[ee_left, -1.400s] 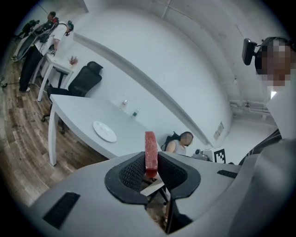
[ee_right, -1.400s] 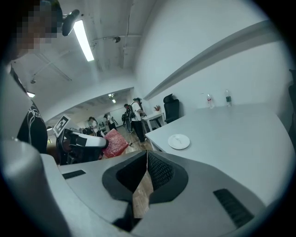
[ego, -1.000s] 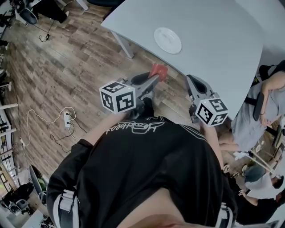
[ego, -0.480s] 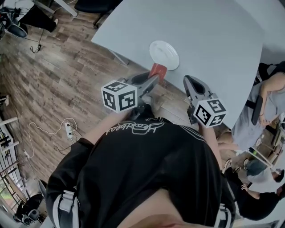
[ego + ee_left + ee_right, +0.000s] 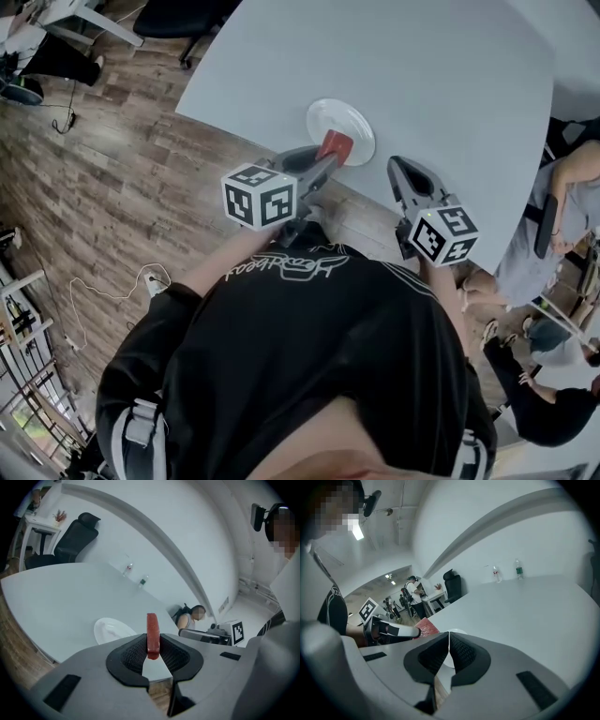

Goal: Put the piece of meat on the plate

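Note:
A flat red piece of meat (image 5: 335, 147) stands on edge between the jaws of my left gripper (image 5: 328, 159), which is shut on it; in the left gripper view the meat (image 5: 152, 635) sticks up past the pads. The meat hangs over the near rim of the white plate (image 5: 342, 123), which lies near the grey table's front edge; the plate (image 5: 111, 630) shows left of the jaws. My right gripper (image 5: 398, 171) is to the right of the plate, its jaws shut with nothing between them (image 5: 448, 645). From the right gripper view the meat (image 5: 427, 630) and the plate's rim (image 5: 457, 631) peek past the jaws.
The grey table (image 5: 422, 75) stretches away ahead, with two small bottles (image 5: 136, 573) at its far side. Wood floor (image 5: 112, 169) lies to the left, with a black office chair (image 5: 75, 538) beyond. A seated person (image 5: 553, 225) is at the right edge.
Both grippers have moved forward toward the table. The meat, earlier over the floor short of the table edge, now hangs at the plate's near rim.

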A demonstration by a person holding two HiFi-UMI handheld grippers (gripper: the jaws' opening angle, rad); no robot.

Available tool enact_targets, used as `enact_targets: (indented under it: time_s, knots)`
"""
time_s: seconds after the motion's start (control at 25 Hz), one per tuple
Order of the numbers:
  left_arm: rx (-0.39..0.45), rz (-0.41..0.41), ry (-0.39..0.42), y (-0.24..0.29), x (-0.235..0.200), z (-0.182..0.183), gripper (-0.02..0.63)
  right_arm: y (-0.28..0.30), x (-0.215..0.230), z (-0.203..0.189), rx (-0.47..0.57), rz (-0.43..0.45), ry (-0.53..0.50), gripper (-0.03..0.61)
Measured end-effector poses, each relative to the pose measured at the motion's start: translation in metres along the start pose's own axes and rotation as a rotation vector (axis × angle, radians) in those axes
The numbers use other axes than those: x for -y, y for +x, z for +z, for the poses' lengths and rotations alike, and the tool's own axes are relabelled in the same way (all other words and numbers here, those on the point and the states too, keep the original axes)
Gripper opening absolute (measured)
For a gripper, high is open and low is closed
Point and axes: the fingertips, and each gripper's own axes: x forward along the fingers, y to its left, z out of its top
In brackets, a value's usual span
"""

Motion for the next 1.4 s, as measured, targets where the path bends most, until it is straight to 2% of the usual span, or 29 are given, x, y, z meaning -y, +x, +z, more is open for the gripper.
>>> enact_targets:
  time_s: [0.2, 0.76, 1.4]
  knots:
    - [-0.070, 0.010, 0.017, 0.018, -0.021, -0.004, 0.083, 0.014, 0.009, -0.001, -0.015, -0.025, 0.038, 0.011]
    - [-0.194, 0.000, 0.053, 0.059, -0.050, -0.029, 0.083, 0.035, 0.029, -0.018, -0.015, -0.060, 0.090, 0.011]
    - [-0.236, -0.001, 0.092, 0.073, -0.055, -0.039, 0.084, 0.030, 0.047, -0.027, 0.005, -0.107, 0.124, 0.011]
